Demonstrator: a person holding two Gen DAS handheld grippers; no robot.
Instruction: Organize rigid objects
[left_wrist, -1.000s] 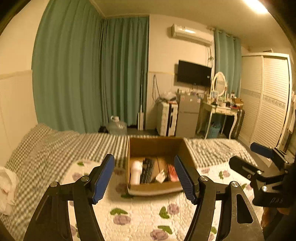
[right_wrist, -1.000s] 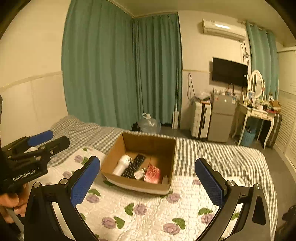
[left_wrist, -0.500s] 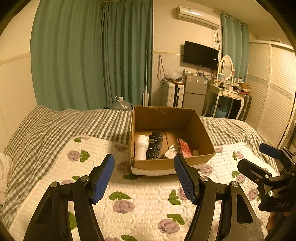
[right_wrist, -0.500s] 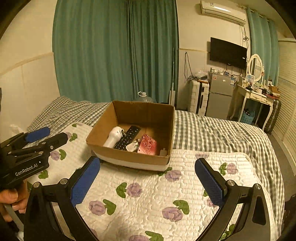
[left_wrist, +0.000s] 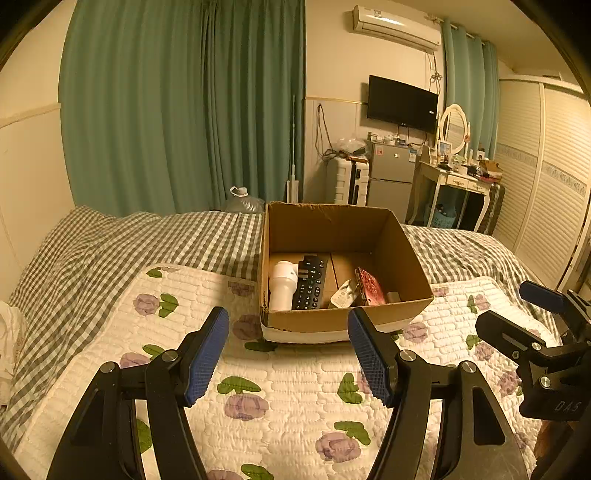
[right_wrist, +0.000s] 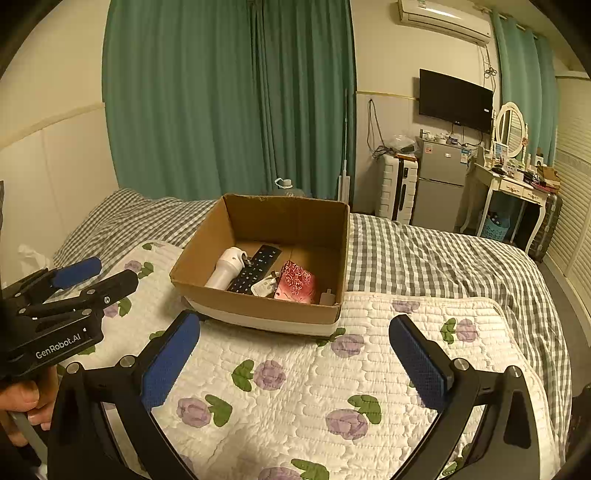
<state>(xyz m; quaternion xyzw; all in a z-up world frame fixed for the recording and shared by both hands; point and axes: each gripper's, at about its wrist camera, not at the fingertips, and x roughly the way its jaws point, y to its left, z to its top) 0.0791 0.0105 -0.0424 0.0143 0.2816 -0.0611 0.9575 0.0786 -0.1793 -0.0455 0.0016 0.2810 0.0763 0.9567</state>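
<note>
An open cardboard box (left_wrist: 406, 258) (right_wrist: 195, 273) sits on the bed's floral quilt. Inside lie a white cylindrical bottle (left_wrist: 282, 284) (right_wrist: 227, 267), a black remote (left_wrist: 309, 282) (right_wrist: 255, 268), a small white packet (left_wrist: 343, 293) (right_wrist: 264, 286), a red patterned case (left_wrist: 371, 290) (right_wrist: 297, 282) and a small pale piece (left_wrist: 392, 296) (right_wrist: 327, 296). My left gripper (left_wrist: 288, 354) hovers open over the quilt just short of the box, nothing between its blue pads. My right gripper (right_wrist: 291, 362) is also open and empty, nearer the box's right corner. Each gripper shows at the edge of the other's view.
The floral quilt (left_wrist: 288, 391) lies over a checked bedspread (left_wrist: 147, 240). Green curtains, a water jug (left_wrist: 242, 201), a suitcase, a small fridge (left_wrist: 391, 177), a dressing table (left_wrist: 458, 184) and a louvred wardrobe stand beyond the bed. A hand (right_wrist: 22, 402) holds the left gripper.
Both grippers have sunk and tipped downward, so the box and its contents now show from higher up and nearer. Both stay open and nothing in the box has shifted.
</note>
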